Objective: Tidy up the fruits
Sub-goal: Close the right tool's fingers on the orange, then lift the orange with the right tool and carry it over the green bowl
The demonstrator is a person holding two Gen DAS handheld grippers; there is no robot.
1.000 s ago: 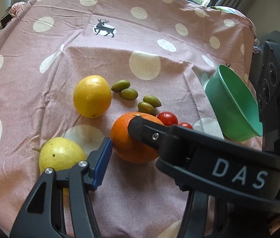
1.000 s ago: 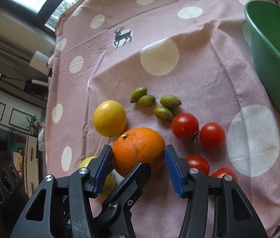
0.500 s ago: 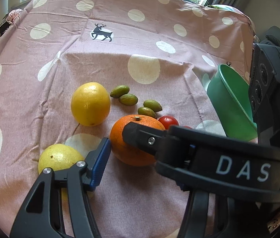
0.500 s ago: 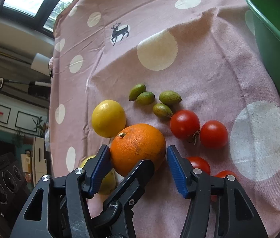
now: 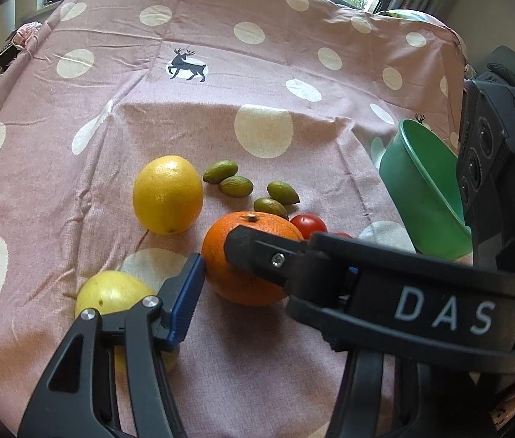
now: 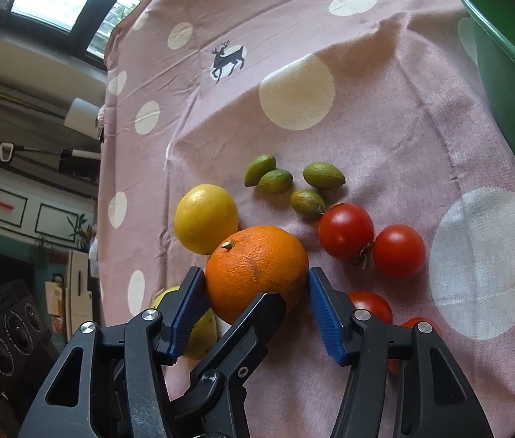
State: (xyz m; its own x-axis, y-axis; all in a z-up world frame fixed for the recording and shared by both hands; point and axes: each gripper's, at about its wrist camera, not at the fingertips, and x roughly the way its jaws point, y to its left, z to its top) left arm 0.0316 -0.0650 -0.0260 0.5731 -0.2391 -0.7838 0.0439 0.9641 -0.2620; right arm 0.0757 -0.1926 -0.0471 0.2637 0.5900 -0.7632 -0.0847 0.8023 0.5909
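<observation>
From the left wrist, the left gripper [image 5: 257, 277] tilts down at the tablecloth [image 5: 56, 168]; its blue pad touches the orange [image 5: 217, 252], but the right gripper's black finger hides the other side, so I cannot tell whether it grips. From the right wrist, the right gripper [image 6: 257, 292] also angles down, both blue pads clamped against the orange [image 6: 257, 270] on the cloth, beside the lemon [image 6: 206, 217] and tomatoes [image 6: 345, 230].

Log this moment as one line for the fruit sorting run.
stage: grasping orange | right claw: pads against orange on both sides | left claw: finger at orange, other hidden | green bowl: empty
</observation>
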